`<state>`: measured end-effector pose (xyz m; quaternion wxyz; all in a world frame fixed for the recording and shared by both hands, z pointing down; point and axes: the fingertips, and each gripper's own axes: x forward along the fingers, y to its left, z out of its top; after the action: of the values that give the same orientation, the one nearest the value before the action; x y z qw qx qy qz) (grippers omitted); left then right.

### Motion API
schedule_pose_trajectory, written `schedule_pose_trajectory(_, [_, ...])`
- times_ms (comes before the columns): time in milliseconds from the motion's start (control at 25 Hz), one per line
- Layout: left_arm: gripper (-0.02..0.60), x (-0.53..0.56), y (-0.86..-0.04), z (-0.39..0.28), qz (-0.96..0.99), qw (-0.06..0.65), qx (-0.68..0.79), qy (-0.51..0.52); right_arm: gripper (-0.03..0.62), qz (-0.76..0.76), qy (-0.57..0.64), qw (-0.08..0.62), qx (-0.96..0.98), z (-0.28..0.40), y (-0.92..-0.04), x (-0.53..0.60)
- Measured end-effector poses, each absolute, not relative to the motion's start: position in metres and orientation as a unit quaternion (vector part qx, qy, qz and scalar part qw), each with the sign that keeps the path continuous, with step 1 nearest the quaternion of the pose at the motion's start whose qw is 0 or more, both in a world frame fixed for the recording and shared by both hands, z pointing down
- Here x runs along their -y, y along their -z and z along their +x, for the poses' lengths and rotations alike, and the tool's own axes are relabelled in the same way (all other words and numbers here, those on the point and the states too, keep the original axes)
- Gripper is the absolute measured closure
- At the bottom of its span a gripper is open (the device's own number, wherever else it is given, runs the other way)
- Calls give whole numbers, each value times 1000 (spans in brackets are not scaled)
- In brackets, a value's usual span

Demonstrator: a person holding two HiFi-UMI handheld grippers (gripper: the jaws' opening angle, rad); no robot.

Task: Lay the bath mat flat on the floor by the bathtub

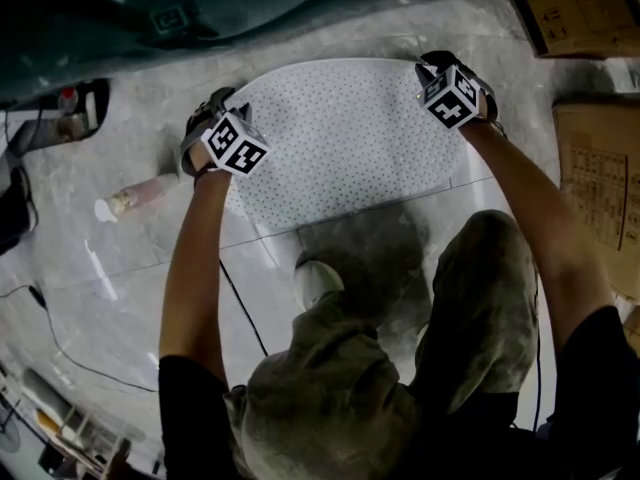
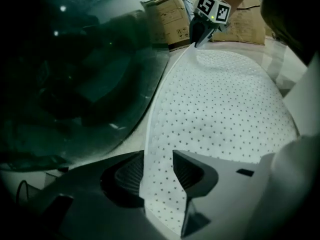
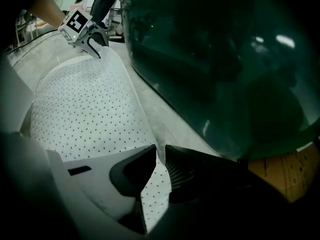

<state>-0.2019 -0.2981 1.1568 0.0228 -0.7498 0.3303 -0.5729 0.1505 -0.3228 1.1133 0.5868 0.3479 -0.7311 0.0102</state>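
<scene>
Head view: I see the bath mat [image 1: 350,138] spread over the grey floor [image 1: 130,268], its far edge running beside the bathtub [image 1: 150,28]. The left gripper [image 1: 215,108] and right gripper [image 1: 432,66] sit at the mat's two far corners. Cardboard boxes [image 1: 600,188] bound the right side, and a bottle [image 1: 140,196] lies left of the mat.

Left gripper view: jaws apart, with the mat edge passing loosely between them.

Right gripper view: jaws only slightly apart, with the mat corner in the narrow gap.
</scene>
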Motion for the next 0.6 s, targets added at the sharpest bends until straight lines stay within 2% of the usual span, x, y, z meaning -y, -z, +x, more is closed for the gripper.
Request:
schedule_pose_trajectory(80, [405, 288, -1160, -211, -750, 7, -336, 570, 513, 352, 0, 585, 731, 152, -1114, 322])
schedule_pose_trajectory(200, [377, 268, -1164, -225, -747, -23, -350, 565, 413, 367, -2, 580, 727, 154, -1120, 320])
schedule_pose_trajectory(400, [376, 232, -1162, -244, -733, -50, -371, 568, 379, 382, -44, 572, 724, 178, -1129, 306])
schedule_pose_trajectory(600, [365, 189, -1157, -252, -728, -95, -396, 551, 368, 401, -100, 556, 721, 235, -1132, 273])
